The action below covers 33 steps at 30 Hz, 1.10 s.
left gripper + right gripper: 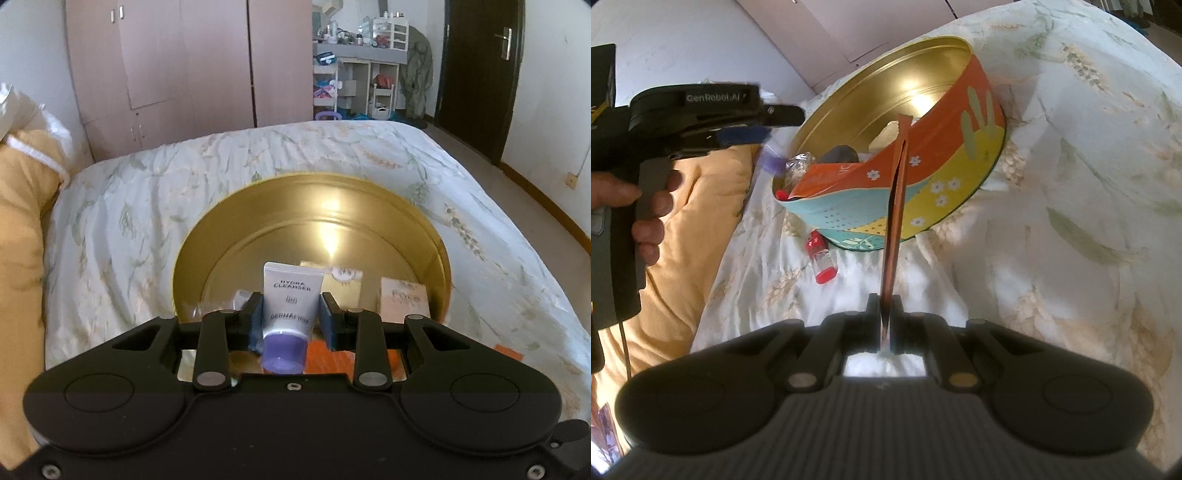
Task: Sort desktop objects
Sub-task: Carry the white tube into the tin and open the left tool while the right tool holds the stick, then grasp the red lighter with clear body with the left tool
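Left gripper (291,314) clamped on cleanser tube (290,306) above tin (258,206), right gripper (884,306) pinching orange sachet (895,206)

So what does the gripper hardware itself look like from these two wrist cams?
Both are matte black plastic. The left gripper has blue finger pads, silver pivot pins and round side housings. From the right cam it shows white "GenRobot.AI" lettering, a grey handle and a dark cable. The right gripper has a ribbed grey body.

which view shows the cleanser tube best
The left wrist view: the cleanser tube sits centred and close between the left tool's fingers, purple cap toward the camera, its label readable, over the round tin. The right wrist view shows only a blurred bit of purple under the left tool.
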Each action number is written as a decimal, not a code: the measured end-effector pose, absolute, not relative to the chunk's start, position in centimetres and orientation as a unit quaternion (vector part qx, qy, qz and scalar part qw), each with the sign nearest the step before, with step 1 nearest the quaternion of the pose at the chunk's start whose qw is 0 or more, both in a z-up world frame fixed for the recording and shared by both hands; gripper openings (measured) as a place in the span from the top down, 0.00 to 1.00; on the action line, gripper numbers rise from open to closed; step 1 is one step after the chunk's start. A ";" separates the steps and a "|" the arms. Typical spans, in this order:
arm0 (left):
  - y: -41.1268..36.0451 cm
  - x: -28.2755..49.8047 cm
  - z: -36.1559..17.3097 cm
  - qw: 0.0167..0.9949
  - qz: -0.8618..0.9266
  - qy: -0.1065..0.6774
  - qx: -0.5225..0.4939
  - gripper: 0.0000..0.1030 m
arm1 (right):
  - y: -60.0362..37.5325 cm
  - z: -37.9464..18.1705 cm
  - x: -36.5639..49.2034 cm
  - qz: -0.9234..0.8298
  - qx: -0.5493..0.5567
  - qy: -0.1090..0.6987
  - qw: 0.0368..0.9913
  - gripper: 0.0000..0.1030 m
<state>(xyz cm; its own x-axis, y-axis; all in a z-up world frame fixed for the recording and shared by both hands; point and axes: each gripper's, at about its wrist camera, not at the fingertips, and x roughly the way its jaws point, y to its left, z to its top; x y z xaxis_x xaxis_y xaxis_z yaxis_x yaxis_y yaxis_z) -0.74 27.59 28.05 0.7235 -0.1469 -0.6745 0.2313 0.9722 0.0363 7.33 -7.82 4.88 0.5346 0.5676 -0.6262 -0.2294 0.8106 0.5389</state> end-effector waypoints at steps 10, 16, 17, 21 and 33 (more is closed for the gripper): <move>30.6 -3.0 26.4 0.928 -0.139 0.335 0.086 0.05 | -8.0 5.1 7.4 0.239 0.210 0.419 0.850 0.94; 33.4 -4.4 23.0 0.901 -0.188 0.379 0.096 0.04 | -8.2 5.1 7.5 0.236 0.214 0.420 0.850 0.93; 33.6 -4.5 22.3 0.894 -0.199 0.390 0.097 0.04 | -8.2 5.0 7.6 0.235 0.215 0.421 0.849 0.93; 33.4 -4.7 20.2 0.877 -0.230 0.408 0.106 0.04 | -8.3 4.7 7.8 0.231 0.217 0.425 0.848 0.93; 33.0 -1.0 16.5 0.829 -0.290 0.448 0.164 0.04 | -8.3 3.8 8.5 0.230 0.221 0.431 0.844 0.91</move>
<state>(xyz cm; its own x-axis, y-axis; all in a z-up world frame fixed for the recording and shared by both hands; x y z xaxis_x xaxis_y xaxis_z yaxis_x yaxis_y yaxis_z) -1.04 33.01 16.50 0.4293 -0.3343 -0.8390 0.6284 0.7778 0.0117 8.50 -8.31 3.76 0.5224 0.5784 -0.6265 -0.1968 0.7967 0.5714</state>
